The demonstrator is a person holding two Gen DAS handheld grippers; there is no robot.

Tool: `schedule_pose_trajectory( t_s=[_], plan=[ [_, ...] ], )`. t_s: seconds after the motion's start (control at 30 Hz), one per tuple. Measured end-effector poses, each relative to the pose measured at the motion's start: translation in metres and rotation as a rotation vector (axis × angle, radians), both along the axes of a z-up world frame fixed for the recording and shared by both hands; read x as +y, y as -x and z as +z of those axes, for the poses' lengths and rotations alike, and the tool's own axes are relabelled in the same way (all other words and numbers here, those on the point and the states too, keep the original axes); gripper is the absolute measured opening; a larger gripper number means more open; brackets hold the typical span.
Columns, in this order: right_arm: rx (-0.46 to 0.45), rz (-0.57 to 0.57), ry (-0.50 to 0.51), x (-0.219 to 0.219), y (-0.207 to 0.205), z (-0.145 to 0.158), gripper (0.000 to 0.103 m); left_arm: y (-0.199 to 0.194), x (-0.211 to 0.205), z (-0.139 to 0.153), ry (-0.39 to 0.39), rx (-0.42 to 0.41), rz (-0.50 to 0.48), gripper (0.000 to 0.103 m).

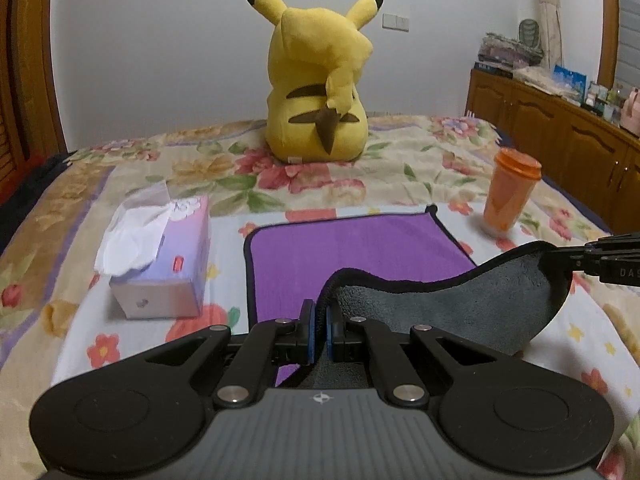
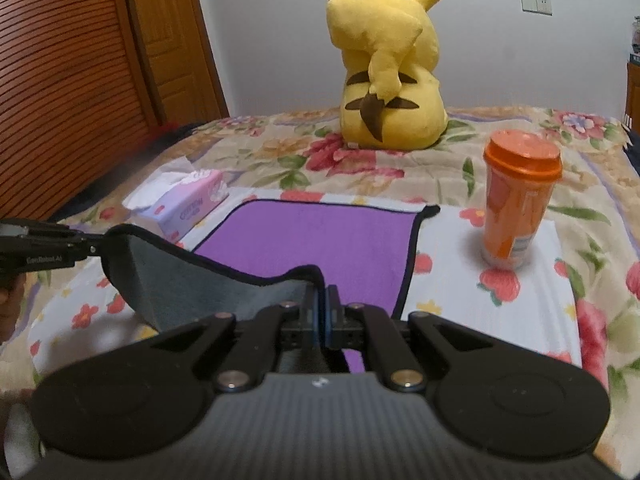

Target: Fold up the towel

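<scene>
Pinching the towel (image 1: 360, 252) hem, left gripper (image 1: 320, 334) and right gripper (image 2: 321, 320) fingers are pressed together.

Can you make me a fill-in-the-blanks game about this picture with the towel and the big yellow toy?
1. The flat top side of the towel is purple, and its lifted underside is ____.
2. Both the left gripper and the right gripper are ____ on the towel's near edge.
3. The cup standing right of the towel has an ____ lid.
4. The plush toy sits with its ____ toward the cameras, and the tissue box lies left of the towel.

Missing words: grey; shut; orange; back
</scene>
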State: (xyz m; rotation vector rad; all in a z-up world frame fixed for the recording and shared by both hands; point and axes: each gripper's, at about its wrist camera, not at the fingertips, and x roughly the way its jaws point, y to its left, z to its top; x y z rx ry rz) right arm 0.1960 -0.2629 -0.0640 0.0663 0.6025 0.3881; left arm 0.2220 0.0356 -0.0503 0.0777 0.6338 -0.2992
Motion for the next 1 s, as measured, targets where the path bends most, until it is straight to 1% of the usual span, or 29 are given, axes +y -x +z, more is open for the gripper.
schedule_pose_trajectory(
  t_s=[0.4,0.7,1.0],
  plan=[
    [-0.070,-0.014,0.028,-0.004,-0.031,0.012,0.004,-0.032,-0.007,0.010,-0.004,-0.051,0.006,0.008],
    [-0.103,-0.011,0.067,0.000,-0.056,0.010,0.004,-0.061,-0.006,0.012,0.013,-0.071,0.028,0.008],
    [-0.148,-0.032,0.077,-0.002,-0.078,0.009,0.004,-0.089,-0.007,0.010,0.009,-0.095,0.048,0.008]
  ],
)
